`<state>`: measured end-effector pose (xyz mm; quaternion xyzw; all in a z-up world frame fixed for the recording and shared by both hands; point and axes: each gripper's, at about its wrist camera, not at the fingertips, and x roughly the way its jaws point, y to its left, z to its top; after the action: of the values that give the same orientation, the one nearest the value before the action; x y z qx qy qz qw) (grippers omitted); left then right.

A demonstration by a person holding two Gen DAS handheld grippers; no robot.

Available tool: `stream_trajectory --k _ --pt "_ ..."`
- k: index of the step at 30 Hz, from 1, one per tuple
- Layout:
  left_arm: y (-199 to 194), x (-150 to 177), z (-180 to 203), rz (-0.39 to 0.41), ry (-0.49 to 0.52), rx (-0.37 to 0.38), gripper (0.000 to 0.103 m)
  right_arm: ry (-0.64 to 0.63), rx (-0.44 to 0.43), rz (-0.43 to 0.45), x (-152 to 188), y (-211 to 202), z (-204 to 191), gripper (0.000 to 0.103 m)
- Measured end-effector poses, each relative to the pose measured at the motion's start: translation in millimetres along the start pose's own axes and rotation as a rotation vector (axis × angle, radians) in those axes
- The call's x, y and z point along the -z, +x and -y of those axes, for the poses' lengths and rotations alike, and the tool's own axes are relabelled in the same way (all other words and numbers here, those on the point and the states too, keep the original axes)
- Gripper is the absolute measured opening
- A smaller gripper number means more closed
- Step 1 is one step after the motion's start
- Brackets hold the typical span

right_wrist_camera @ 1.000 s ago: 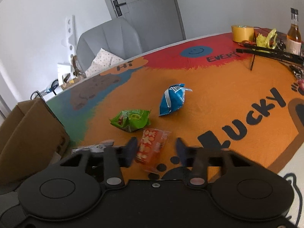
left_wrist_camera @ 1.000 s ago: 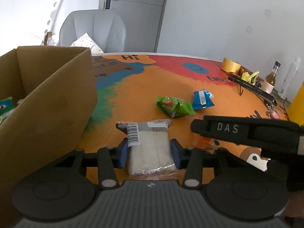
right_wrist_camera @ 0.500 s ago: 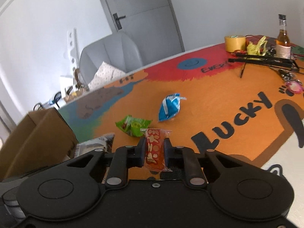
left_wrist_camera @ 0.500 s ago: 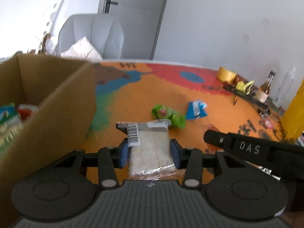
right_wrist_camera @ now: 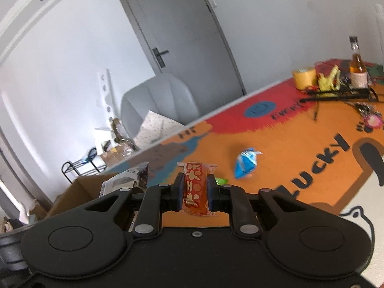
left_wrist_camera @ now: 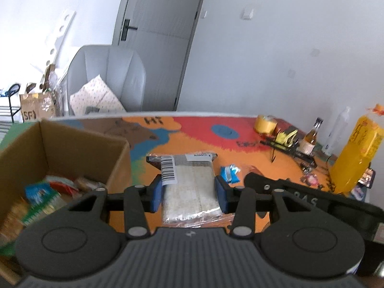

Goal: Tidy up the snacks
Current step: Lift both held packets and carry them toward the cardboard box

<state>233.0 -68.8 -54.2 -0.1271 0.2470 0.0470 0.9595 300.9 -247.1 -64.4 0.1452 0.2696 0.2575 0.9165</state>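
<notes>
My left gripper is shut on a clear pack of pale crackers with a barcode label, held above the table just right of an open cardboard box that holds several snacks. My right gripper is shut on a small red snack packet, lifted off the table. The right gripper's black body shows to the right in the left wrist view. A blue snack bag lies on the orange mat, also seen as the blue snack bag. A green packet peeks out behind my right fingers.
A tape roll, a bottle, a black rack and yellow wrappers crowd the far right of the table. A tall yellow bag stands at the right edge. A grey chair sits behind the table.
My right gripper closed on the red packet and lifted it. My left gripper rose with the cracker pack, so the box's inside now shows.
</notes>
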Motion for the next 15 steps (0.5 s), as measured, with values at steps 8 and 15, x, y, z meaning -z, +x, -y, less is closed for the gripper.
stream_trajectory --k 8,15 --pt "-36 -22 -35 0.036 -0.009 -0.003 0.044 -0.003 -0.071 0.062 -8 -12 -27 0.017" --pt "-51 -34 -71 0.062 -0.026 -0.045 0.044 -0.036 -0.128 0.063 -10 -5 -54 0.017"
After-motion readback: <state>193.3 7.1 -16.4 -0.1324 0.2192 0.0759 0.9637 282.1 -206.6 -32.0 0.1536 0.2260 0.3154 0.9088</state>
